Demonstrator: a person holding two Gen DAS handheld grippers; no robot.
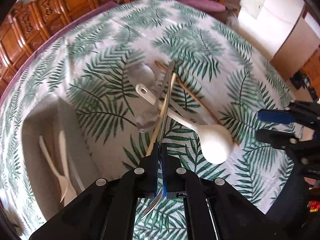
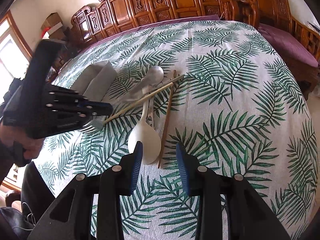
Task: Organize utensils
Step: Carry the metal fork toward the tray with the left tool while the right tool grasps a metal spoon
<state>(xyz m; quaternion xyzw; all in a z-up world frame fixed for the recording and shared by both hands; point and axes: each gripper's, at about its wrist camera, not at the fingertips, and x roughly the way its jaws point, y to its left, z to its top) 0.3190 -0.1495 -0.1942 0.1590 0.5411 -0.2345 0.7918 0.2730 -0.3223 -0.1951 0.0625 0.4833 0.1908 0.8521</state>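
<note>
On the left side of the table stands a white tray (image 1: 40, 120); inside it lie pale plastic forks (image 1: 64, 172), side by side. The table is covered by a cloth with green palm leaves (image 2: 230, 110).

Next, the left gripper (image 1: 159, 154) has its jaws clenched on a metal fork (image 1: 163, 120). The tines come out behind the blue pads, toward the camera, and the thin handle points away over the pile. A light chopstick (image 1: 162, 112) runs close along the handle; whether it is also pinched between the pads cannot be told. In the right wrist view this gripper is seen at the left edge, held by a hand (image 2: 30, 146), with the fork tines showing under it.

In the middle of the cloth is the pile of utensils: a metal spoon (image 2: 156, 74) at the far end, a white spoon (image 2: 145, 140) with its bowl nearest to the right gripper, and a brown chopstick (image 2: 167, 120) lying just beside that bowl.

The right gripper (image 2: 159, 166) has its jaws apart with nothing between the blue pads (image 2: 183, 170); it hovers over the cloth, the white spoon's bowl just in front of its left pad.

Carved wooden furniture (image 2: 180, 4) stands behind the table.
</note>
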